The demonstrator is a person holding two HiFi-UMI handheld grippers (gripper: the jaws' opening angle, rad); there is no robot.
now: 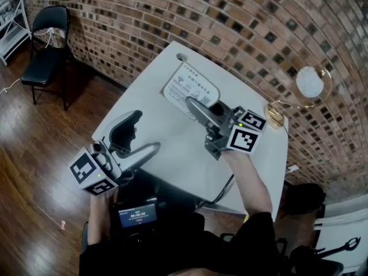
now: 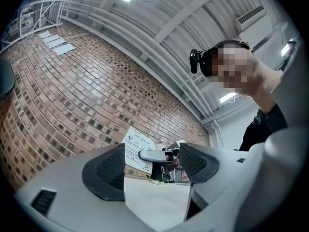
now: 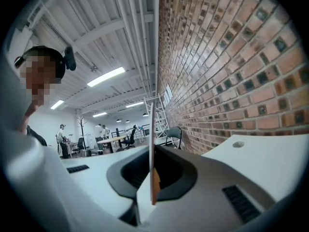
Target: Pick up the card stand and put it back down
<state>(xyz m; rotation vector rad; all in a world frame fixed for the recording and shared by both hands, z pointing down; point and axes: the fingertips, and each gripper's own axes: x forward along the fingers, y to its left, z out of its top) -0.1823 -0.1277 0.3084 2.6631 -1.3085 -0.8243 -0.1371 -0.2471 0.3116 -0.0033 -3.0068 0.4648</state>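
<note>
Here right gripper [image 1: 195, 105] clamps card stand [image 1: 187, 85] (edge-on) near far edge of table [image 1: 178, 154].

We note a Wi-Fi symbol at the top of the white printed card stand [image 1: 191, 89] [image 2: 137, 151]. The small print beneath it is illegible in every view. The small dark screen [image 1: 137, 216] at the person's chest shows pale digits, too blurred to read. The white marker cubes [image 1: 92, 172] carry black square codes and no letters.

One card stand [image 1: 191, 89], two tools [image 1: 141, 137] [image 1: 198, 111], one white table [image 1: 172, 160].
</note>
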